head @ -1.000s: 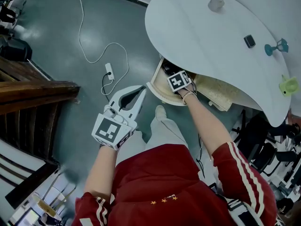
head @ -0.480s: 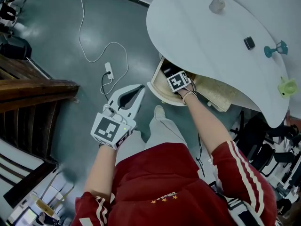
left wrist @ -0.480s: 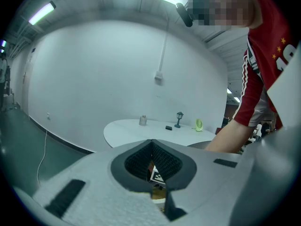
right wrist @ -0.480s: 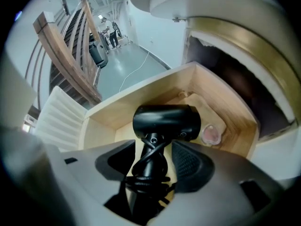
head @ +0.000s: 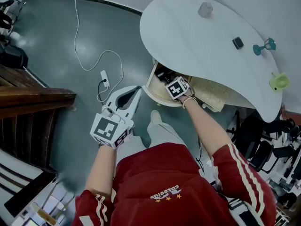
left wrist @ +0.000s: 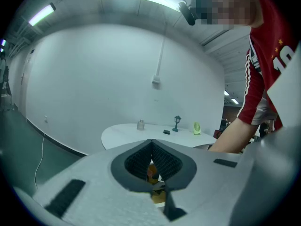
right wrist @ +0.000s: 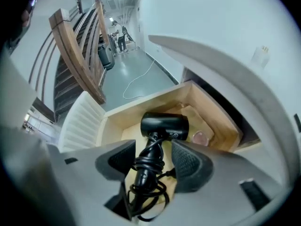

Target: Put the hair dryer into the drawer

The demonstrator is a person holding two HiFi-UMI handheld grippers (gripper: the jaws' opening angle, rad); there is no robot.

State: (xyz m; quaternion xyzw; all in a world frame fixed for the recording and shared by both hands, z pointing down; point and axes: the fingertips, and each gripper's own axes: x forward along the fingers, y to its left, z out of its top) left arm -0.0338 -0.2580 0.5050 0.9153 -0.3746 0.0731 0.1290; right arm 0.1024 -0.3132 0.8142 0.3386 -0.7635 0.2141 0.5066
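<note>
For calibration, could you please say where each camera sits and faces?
Head view: on the head, steeply down at table and drawer; left forearm, right forearm.
Left gripper view: on left gripper, level toward the table; shut jaws, right forearm.
Right gripper view: on right gripper, down into the drawer; just-opened jaws flank the hair dryer.
Shared: table, in head and left gripper views.

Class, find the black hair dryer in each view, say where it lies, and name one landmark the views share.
Head view: hair dryer, a dark shape just above centre, in the open drawer.
Left gripper view: not in it.
Right gripper view: centre, lying in the drawer, cord wound round its handle.
Landmark: the white table, seen in all three.
</note>
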